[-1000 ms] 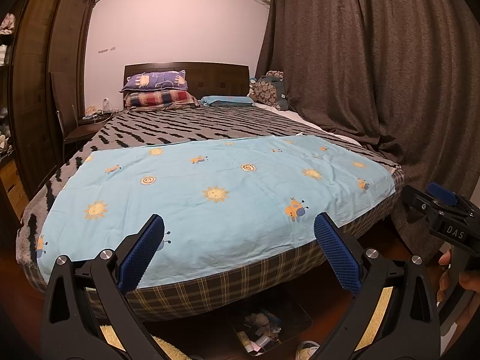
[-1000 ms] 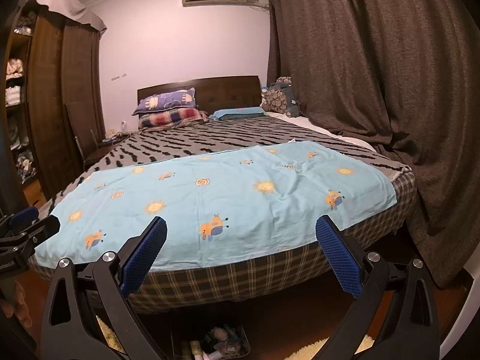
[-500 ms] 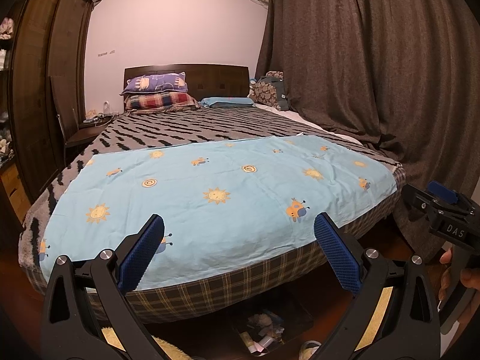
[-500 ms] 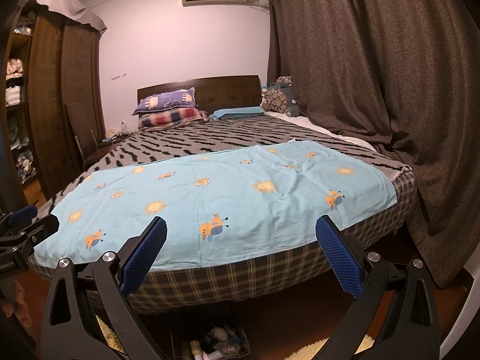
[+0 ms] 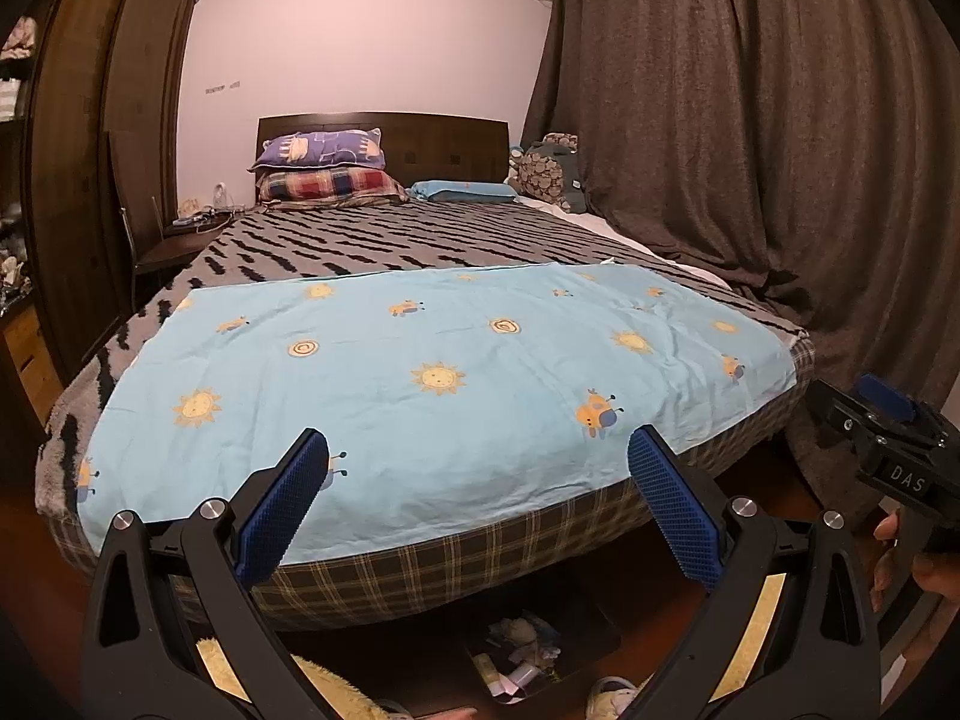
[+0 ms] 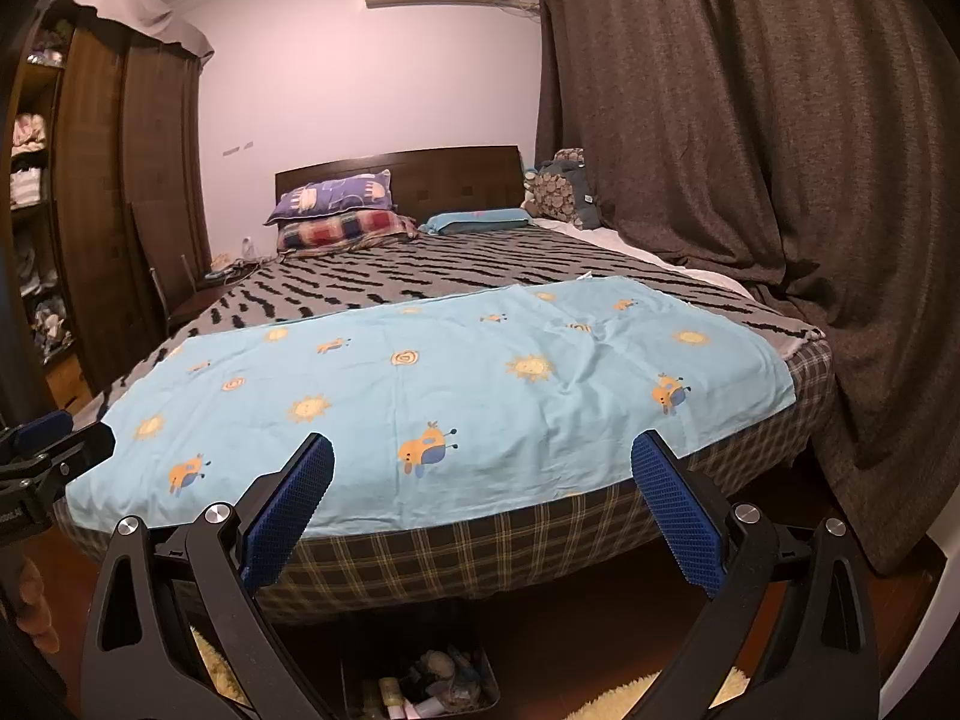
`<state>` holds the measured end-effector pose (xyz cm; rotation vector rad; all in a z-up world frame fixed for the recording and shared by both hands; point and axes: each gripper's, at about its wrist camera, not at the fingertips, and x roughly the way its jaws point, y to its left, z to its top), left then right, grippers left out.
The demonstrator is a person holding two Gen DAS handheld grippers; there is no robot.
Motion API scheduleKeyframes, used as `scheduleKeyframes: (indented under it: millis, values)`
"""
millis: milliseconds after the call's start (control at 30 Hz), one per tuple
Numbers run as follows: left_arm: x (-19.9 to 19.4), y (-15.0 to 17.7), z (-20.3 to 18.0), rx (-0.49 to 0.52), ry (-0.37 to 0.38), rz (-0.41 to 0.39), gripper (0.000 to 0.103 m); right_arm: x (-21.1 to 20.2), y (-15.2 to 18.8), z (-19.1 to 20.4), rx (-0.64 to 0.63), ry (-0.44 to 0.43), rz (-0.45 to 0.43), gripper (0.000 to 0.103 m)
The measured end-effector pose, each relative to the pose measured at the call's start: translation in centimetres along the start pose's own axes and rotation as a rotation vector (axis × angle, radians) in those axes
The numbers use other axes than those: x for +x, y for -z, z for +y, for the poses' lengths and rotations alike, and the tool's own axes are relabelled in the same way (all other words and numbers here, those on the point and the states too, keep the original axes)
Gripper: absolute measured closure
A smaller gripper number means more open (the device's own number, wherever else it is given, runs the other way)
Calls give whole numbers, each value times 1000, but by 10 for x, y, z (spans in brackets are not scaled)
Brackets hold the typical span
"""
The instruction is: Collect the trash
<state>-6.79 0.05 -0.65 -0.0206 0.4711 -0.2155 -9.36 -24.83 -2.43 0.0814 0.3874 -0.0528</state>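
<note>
- Bed (image 5: pixel 420 240) – a blue sheet (image 5: pixel 432 384) covers its foot end.
- Bin (image 6: pixel 420 684) of trash sits on the floor under the bed's foot.
- Left hand-held gripper (image 5: pixel 477 468) – released, empty.
- Right hand-held gripper (image 6: pixel 480 471): released, empty.

From my left wrist view I can read one label: "DAS", in pale letters on a small dark plate on the body of the right gripper (image 5: pixel 888 420), at the right edge. In my right wrist view, lettering on the left gripper (image 6: pixel 36 450) is cut off and unreadable.
</note>
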Motion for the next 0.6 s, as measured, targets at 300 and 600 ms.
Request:
scheduleKeyframes:
  millis: [300,600]
  values:
    - [-4,1,-2,19,-19,-25,8,0,0,0,-1,-1,5,3]
    - [3,-2,4,0,-44,-10,8,5,1,1,1,9,12,3]
